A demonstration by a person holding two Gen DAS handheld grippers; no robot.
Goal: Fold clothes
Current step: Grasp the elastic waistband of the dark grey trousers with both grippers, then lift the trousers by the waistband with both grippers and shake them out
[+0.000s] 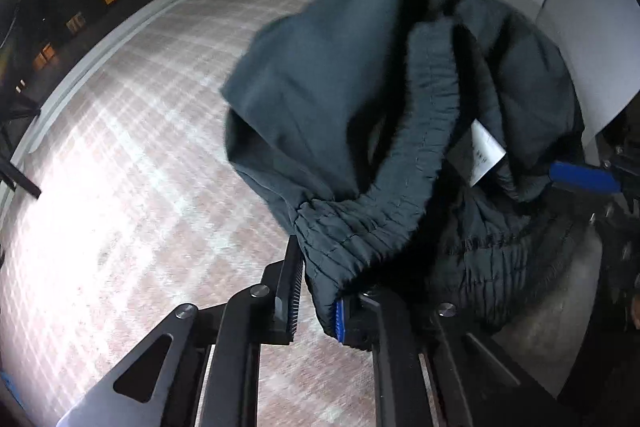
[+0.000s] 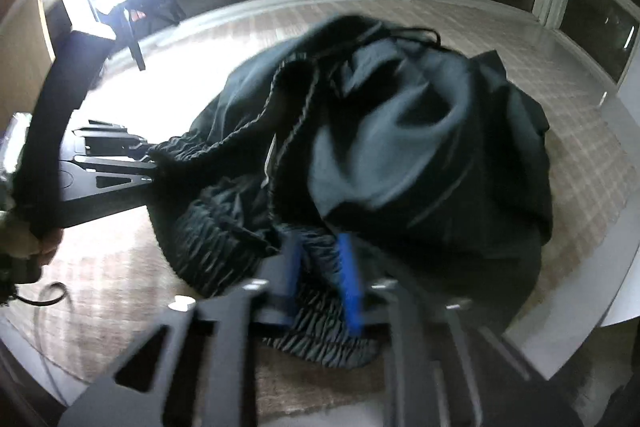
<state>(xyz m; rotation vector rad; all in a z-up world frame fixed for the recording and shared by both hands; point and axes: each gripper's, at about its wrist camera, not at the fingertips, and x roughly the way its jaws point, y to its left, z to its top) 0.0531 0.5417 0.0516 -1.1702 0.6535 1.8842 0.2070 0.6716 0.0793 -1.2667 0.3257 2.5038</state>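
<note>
One dark garment [image 1: 360, 99], one white label [image 1: 486, 157], two tongs [image 1: 316, 291] [image 2: 320, 279].

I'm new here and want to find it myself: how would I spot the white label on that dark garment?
Start at the checked table surface, where the dark garment lies bunched. Follow its ribbed elastic waistband toward the garment's inside. The white label sits there, the only pale patch on the dark cloth.

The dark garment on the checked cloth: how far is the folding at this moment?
Done: nothing looks folded; the dark garment lies bunched on the checked cloth. In hand: the left gripper and the right gripper each pinch its ribbed waistband. Left: spreading it flat, then all the folds.
</note>
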